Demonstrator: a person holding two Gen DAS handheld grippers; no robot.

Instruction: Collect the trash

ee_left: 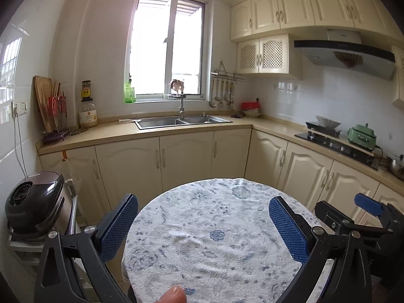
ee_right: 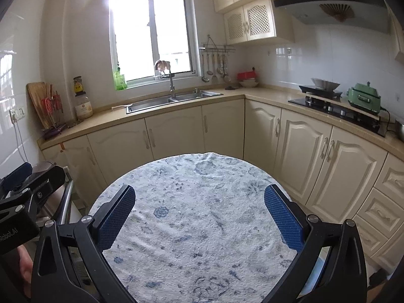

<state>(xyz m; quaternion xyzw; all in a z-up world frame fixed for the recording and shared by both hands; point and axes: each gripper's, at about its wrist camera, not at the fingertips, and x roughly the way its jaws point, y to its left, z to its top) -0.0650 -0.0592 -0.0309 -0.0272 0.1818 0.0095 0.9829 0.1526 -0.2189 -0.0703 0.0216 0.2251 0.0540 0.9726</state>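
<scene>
A round table under a white cloth with blue pattern point(ee_left: 214, 227) point(ee_right: 202, 214) fills the lower middle of both views. No trash shows on it. My left gripper point(ee_left: 203, 202) hangs open above the cloth, blue pads wide apart with nothing between them. My right gripper point(ee_right: 199, 192) is open the same way over the cloth, also holding nothing. In the left wrist view the right gripper point(ee_left: 366, 214) shows at the right edge; in the right wrist view the left gripper point(ee_right: 22, 184) shows at the left edge. A fingertip point(ee_left: 174, 294) pokes in at the bottom.
Cream cabinets point(ee_left: 186, 156) with a beige counter point(ee_left: 113, 131) wrap the far side. A steel double sink point(ee_left: 181, 121) sits under the window. A rice cooker point(ee_left: 35, 202) stands on a rack at the left. A gas hob point(ee_left: 335, 144) and green pot point(ee_left: 361, 136) are on the right.
</scene>
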